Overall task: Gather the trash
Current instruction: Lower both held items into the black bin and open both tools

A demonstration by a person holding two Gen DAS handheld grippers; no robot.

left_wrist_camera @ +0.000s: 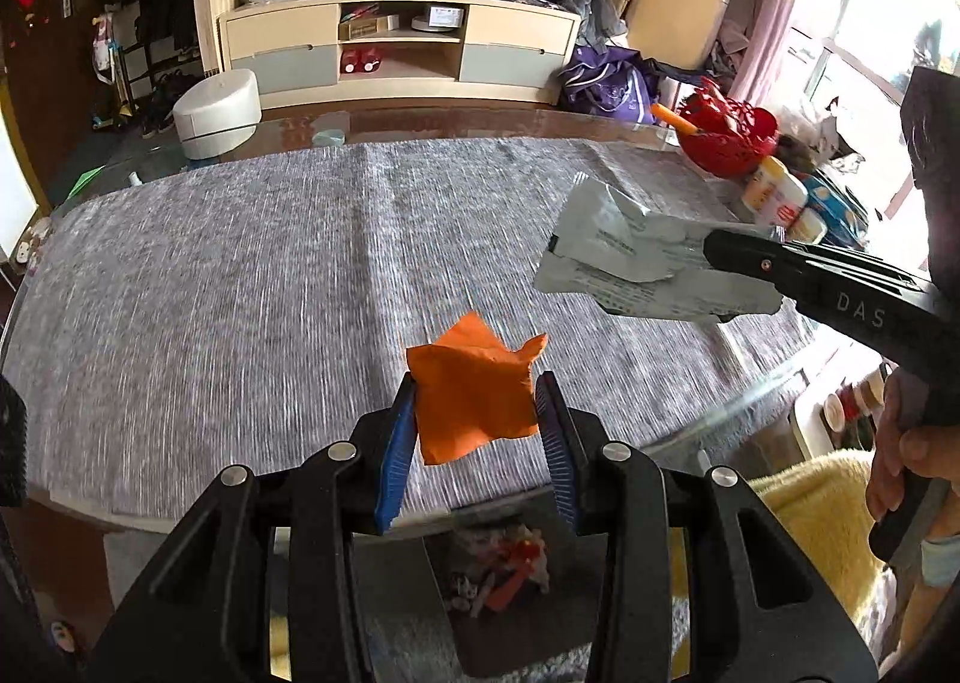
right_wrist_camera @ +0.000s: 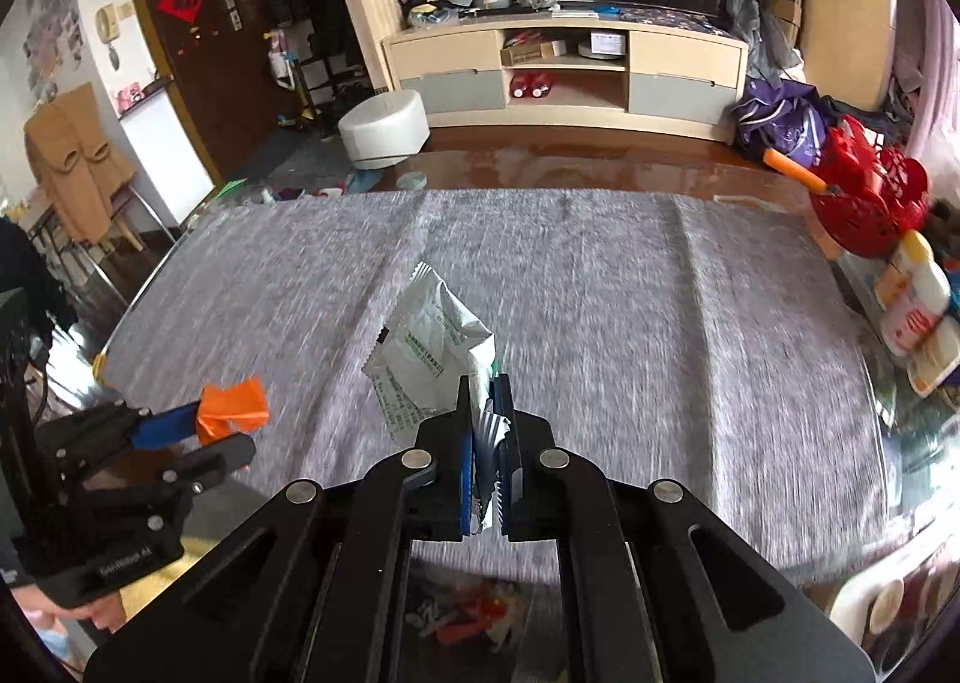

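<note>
**Both grippers carry trash above the grey cloth**

At the near edge of the table, under both grippers, stands a dark bin [left_wrist_camera: 510, 581] that holds a small heap of red, white and orange scraps; the blur hides what each scrap is. At the far right of the table a red openwork basket [right_wrist_camera: 864, 203] has an orange stick-like thing poking out of it, and beside it stand a few white bottles [right_wrist_camera: 915, 299].

On the left, the left gripper [left_wrist_camera: 477, 413] pinches a crumpled orange paper [left_wrist_camera: 474, 398] between its blue pads [left_wrist_camera: 396, 455]; the paper fills the gap and sticks out past the fingertips. The paper hangs in the air above the grey tablecloth [left_wrist_camera: 210, 293], near the table's near edge and just beyond the bin.

To the right, the right gripper [right_wrist_camera: 483, 413] is pressed almost together on the crimped edge of a silver-white printed sachet [right_wrist_camera: 432, 359], which rises out of the fingertips, clear of the cloth. In the left wrist view this gripper reaches in from the right, tilted downward, a hand [left_wrist_camera: 906, 443] wrapped around its grip.
</note>
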